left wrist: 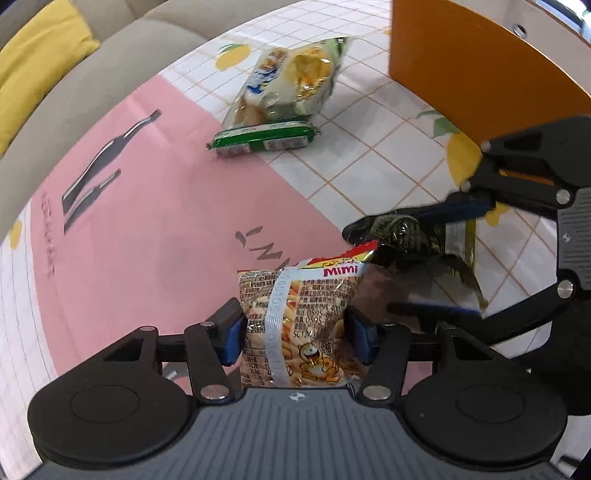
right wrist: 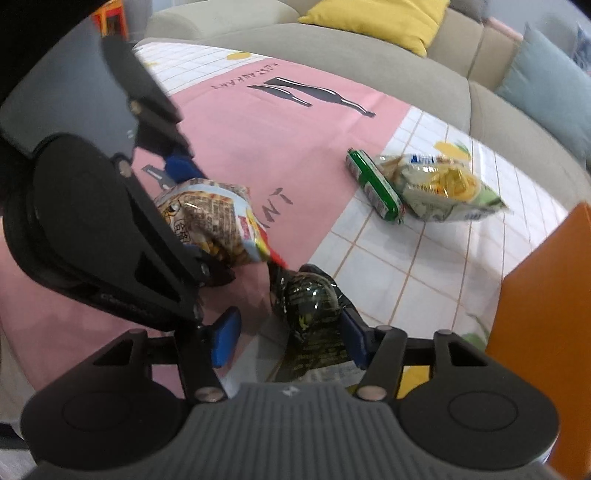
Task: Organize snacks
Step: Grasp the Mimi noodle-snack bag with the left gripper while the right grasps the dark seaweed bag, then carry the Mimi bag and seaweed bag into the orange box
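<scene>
A Mimi snack bag [left wrist: 295, 317] with printed fries stands between the blue pads of my left gripper [left wrist: 295, 336], which is shut on it above the pink part of the tablecloth [left wrist: 147, 240]. The right wrist view shows the same bag [right wrist: 214, 218] in the left gripper [right wrist: 199, 221]. A dark, shiny packet [right wrist: 310, 302] lies between the fingers of my right gripper [right wrist: 290, 338]. Its right pad touches the packet; the left pad [right wrist: 225, 336] stands apart, so it is open. From the left wrist, the right gripper [left wrist: 450, 258] straddles that packet [left wrist: 406, 236].
A green tube-shaped pack [left wrist: 264, 140] and a pale green chips bag [left wrist: 291, 85] lie together farther out on the white grid cloth. An orange box wall [left wrist: 472, 74] stands at the right. A beige sofa with a yellow cushion [right wrist: 388, 18] borders the table.
</scene>
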A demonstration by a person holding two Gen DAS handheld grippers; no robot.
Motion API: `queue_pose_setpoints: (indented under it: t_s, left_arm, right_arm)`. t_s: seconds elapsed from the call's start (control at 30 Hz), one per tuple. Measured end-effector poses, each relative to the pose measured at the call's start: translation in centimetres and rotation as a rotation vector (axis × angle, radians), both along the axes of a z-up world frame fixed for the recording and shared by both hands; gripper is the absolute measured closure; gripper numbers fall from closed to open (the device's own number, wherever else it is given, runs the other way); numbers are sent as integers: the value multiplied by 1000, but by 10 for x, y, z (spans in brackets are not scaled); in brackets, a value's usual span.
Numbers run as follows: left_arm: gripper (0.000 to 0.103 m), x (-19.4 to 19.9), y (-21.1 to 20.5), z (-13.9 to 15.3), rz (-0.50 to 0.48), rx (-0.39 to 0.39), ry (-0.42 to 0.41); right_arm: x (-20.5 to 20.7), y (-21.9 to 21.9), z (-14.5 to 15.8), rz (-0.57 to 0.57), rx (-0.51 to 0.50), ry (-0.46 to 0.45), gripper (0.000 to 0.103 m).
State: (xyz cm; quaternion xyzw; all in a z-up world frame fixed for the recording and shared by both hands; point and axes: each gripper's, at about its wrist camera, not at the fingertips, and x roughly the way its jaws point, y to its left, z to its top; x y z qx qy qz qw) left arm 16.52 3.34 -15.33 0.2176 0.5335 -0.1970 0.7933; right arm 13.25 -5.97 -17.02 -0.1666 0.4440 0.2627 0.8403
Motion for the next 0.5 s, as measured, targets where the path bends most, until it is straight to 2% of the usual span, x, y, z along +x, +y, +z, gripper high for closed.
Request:
queue_pose_setpoints:
  t_s: [0.03, 0.07, 0.1, 0.3, 0.5]
  left_arm:
    - [38, 1, 1, 0, 26, -10, 6]
    - [40, 2, 3, 0, 51, -22, 15]
    - [42, 2, 4, 0, 78, -35, 23]
    - [49, -2, 8, 2, 221, -79, 29]
    - [51, -15, 22, 6, 411, -179, 42]
  right_arm:
    - [0, -1, 0, -6, 1, 0, 57]
    - [-1, -1, 1, -9, -7, -9, 65]
    - [-3, 0, 1, -11, -10, -14, 68]
    - [-4, -4, 3, -67, 3, -1, 69]
    - [-12, -13, 12, -123, 26, -11, 70]
